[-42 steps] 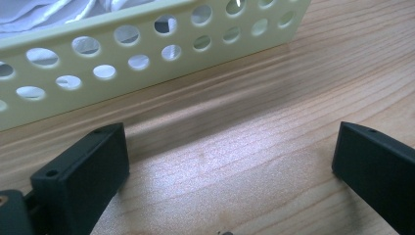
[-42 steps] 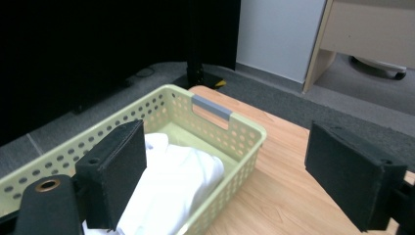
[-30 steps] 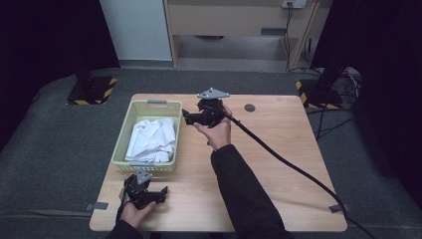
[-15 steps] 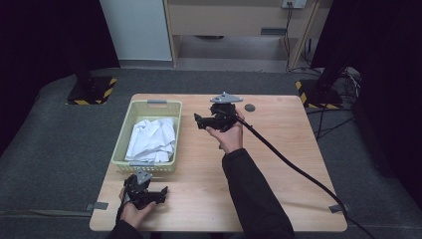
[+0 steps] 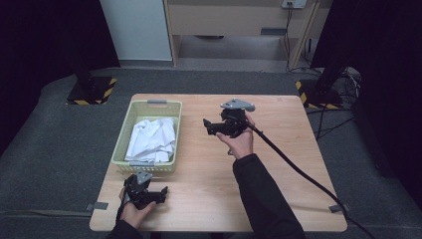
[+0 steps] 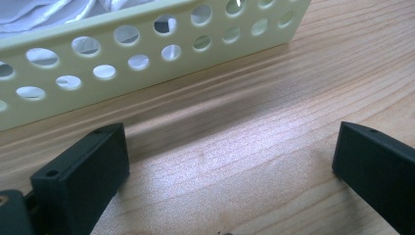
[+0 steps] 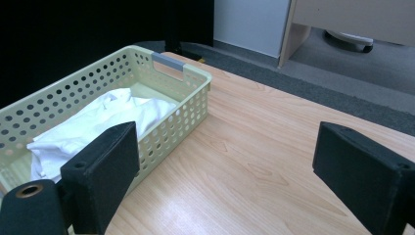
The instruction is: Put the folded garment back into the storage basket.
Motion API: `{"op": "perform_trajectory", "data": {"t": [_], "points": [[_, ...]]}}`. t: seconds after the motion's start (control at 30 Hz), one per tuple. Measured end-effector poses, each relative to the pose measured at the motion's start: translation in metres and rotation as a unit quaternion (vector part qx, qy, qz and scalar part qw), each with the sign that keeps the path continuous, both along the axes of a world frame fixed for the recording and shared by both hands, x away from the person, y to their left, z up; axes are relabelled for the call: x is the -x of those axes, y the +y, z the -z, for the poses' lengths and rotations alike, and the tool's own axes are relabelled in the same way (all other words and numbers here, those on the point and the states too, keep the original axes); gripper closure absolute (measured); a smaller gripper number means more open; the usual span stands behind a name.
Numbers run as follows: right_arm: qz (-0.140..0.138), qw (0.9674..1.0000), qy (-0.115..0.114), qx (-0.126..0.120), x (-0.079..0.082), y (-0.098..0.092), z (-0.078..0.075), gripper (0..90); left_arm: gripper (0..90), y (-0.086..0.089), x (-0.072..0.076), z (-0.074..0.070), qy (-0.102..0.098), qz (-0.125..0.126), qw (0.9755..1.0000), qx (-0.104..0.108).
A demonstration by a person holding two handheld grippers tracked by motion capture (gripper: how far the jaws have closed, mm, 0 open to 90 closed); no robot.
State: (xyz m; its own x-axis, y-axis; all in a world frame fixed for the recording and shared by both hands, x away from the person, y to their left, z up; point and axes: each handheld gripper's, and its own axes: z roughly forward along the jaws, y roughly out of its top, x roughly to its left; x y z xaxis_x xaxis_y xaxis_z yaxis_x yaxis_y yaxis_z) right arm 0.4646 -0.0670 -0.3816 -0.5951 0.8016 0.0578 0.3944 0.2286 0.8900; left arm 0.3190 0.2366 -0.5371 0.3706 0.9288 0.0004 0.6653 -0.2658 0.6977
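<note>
Since the earlier frames, the right gripper [image 5: 208, 124] has been carried rightward, away from the basket, while the left gripper has been kept in place. At the left, a pale green perforated basket [image 5: 125, 140] is seen on the wooden table [image 5: 283, 194], with crumpled white cloth [image 5: 153, 139] lying inside it. The left gripper [image 5: 158, 193] is held low just beside the basket's near wall, jaws spread wide over bare wood. Farther right, the right gripper is held above the table, jaws likewise spread, nothing between them.
</note>
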Motion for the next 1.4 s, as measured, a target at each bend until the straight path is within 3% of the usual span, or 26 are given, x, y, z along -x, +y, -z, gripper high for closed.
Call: {"op": "perform_trajectory", "data": {"t": [0.67, 1.4], "points": [[0.014, 0.9997, 0.018, -0.012, 0.019, -0.033, 0.015, 10.1, 0.0, 0.000, 0.000, 0.000, 0.000, 0.000, 1.0000, 0.000], [0.010, 0.9996, 0.021, -0.015, 0.043, -0.046, 0.026, 10.0, 0.0, 0.000, 0.000, 0.000, 0.000, 0.000, 1.0000, 0.000]]}}
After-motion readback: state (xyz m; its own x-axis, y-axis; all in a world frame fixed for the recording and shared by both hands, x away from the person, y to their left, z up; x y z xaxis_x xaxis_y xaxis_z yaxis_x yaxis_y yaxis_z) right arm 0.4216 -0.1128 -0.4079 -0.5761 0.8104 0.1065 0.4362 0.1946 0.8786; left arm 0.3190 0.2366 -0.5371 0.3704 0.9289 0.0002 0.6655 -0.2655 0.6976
